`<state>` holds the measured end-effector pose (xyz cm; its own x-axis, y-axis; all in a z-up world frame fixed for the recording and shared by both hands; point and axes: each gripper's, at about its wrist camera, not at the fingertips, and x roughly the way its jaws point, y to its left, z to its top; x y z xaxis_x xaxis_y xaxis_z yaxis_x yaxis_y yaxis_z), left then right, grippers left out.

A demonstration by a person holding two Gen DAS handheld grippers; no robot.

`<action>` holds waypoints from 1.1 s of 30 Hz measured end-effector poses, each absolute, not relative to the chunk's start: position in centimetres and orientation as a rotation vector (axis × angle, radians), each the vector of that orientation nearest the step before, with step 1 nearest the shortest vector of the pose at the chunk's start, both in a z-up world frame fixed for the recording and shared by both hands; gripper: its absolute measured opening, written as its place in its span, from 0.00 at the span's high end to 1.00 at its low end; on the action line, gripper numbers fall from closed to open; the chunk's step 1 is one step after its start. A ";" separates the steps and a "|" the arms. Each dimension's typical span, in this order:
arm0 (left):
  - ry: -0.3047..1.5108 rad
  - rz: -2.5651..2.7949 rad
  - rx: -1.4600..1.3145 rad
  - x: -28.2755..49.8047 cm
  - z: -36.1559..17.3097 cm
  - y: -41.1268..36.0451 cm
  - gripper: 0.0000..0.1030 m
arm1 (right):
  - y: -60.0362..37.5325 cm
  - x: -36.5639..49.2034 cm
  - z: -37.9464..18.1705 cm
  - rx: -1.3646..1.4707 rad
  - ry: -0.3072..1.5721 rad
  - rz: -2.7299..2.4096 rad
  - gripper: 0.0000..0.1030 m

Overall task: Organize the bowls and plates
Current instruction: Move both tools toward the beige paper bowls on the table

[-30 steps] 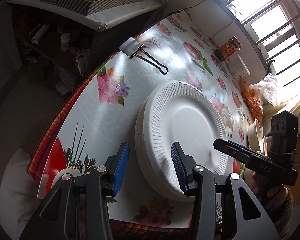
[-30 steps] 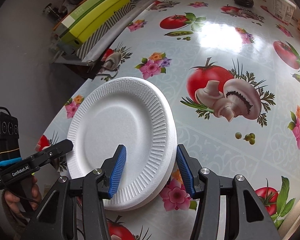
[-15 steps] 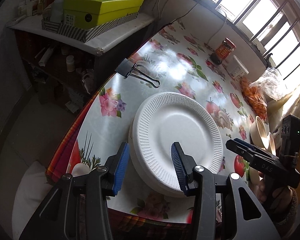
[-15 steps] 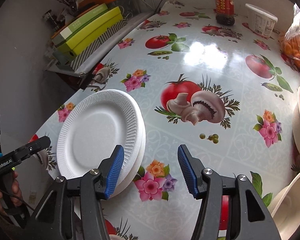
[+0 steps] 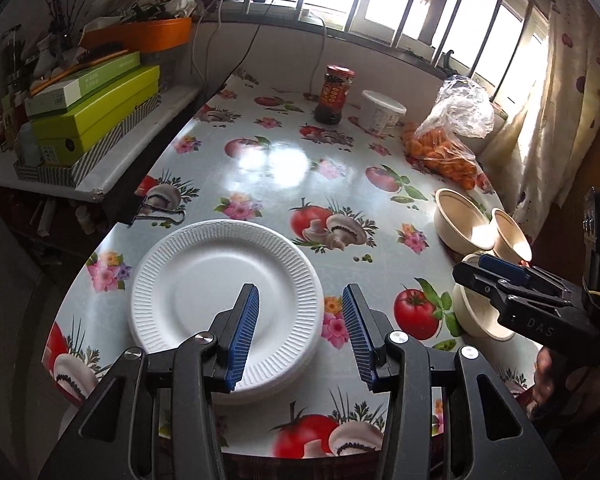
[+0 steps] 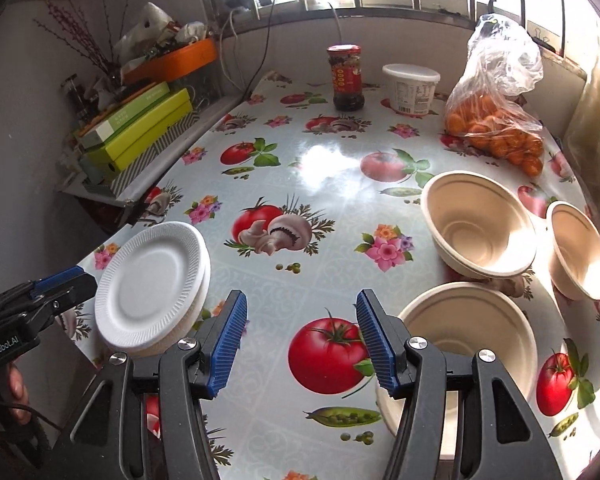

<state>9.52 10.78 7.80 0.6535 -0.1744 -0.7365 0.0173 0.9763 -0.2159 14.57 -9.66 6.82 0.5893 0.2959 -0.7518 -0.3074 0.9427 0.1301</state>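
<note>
A stack of white foam plates (image 5: 220,300) (image 6: 152,284) lies near the table's front left edge. Three beige bowls stand on the right: a large far one (image 6: 476,224) (image 5: 462,226), a small one (image 6: 580,250) (image 5: 510,238) at the edge, and a large near one (image 6: 480,336) (image 5: 476,312). My left gripper (image 5: 300,336) hangs open above the plates' right rim, nothing between its blue pads. My right gripper (image 6: 300,344) is open over bare tablecloth, left of the near bowl, and holds nothing.
At the back of the table (image 6: 320,176) stand a sauce jar (image 6: 346,78), a white tub (image 6: 410,88) and a bag of oranges (image 6: 496,120). A side shelf with green boxes (image 5: 88,116) is on the left. A binder clip (image 5: 156,210) lies beyond the plates.
Both grippers have lifted up and back off the plate stack, which stays on the table. The right gripper has swung right toward the bowls, its jaws a little wider. The left view has rolled level.
</note>
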 end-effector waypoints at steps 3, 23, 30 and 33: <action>0.849 -0.169 -0.170 10.4 7.9 7.7 0.57 | -12.2 13.8 7.4 -0.015 0.838 0.279 0.44; 0.874 -0.366 -0.035 19.2 6.6 -7.2 0.57 | -25.0 14.6 7.3 -0.082 0.729 -0.008 0.44; 0.898 -0.313 -0.020 22.2 5.3 -8.1 0.57 | -26.5 17.2 6.2 -0.063 0.736 0.040 0.44; 0.914 -0.317 -0.060 23.4 4.8 -8.0 0.57 | -26.3 18.4 5.7 -0.068 0.749 0.068 0.43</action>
